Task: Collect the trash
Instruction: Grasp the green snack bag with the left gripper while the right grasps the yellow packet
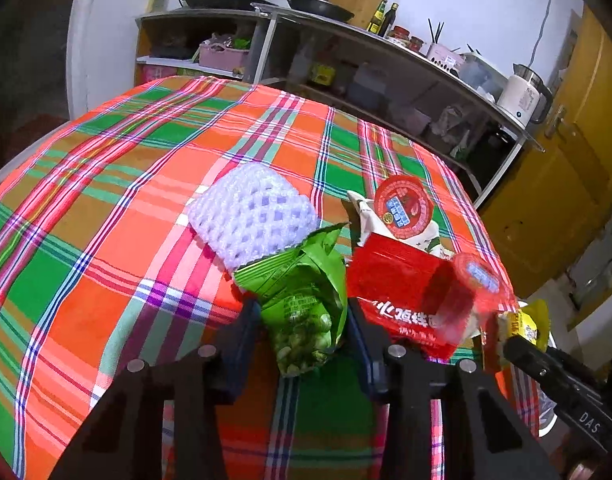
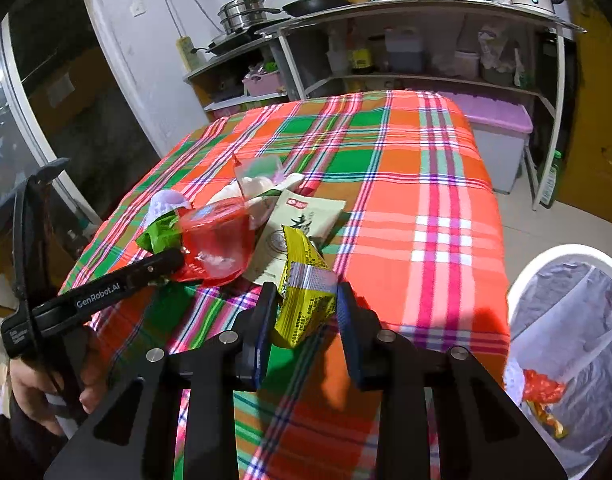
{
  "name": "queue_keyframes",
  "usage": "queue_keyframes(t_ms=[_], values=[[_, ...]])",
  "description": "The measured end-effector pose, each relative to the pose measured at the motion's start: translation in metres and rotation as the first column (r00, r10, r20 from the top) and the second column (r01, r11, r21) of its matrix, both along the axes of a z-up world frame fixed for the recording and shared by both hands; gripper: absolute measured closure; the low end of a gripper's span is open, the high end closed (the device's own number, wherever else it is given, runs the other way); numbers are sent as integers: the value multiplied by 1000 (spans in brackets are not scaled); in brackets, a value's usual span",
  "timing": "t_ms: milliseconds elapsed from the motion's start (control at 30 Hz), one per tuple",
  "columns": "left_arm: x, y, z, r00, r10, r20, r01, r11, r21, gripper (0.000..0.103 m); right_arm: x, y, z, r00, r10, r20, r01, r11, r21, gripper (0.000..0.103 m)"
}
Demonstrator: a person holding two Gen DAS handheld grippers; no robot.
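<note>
Both grippers are working the same little heap of rubbish at the near edge of the bench, which is covered in an orange, green and pink checked cloth. The left gripper has its jaws drawn in around a crumpled green snack bag; the pads look to be touching both sides of it, though I would judge the grip only just made, since the bag still lies on the cloth. The right gripper has its jaws narrowed on a yellow wrapper, squeezing it at its lower end, probably because that end pokes out clear of the pile. Left behind are a white foam fruit net, a red packet and a red-lidded jelly cup, bunched together just beyond the two gripped pieces. A white mesh bin stands on the floor off the bench's right side with a red wrapper already inside, so that is likely where both pieces are bound.
</note>
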State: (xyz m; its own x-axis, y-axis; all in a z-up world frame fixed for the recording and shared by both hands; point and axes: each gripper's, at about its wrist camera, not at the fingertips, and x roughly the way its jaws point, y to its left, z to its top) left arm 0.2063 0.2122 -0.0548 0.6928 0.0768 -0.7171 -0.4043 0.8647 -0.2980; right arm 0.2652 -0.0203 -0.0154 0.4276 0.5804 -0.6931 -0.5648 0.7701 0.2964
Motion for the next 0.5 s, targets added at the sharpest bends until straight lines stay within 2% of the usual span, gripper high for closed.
queue_keyframes(t_ms=[500], values=[[-45, -17, 33, 997, 27, 74, -35, 993, 111, 63, -23, -28, 16, 999, -29, 29, 28, 999, 26, 72]])
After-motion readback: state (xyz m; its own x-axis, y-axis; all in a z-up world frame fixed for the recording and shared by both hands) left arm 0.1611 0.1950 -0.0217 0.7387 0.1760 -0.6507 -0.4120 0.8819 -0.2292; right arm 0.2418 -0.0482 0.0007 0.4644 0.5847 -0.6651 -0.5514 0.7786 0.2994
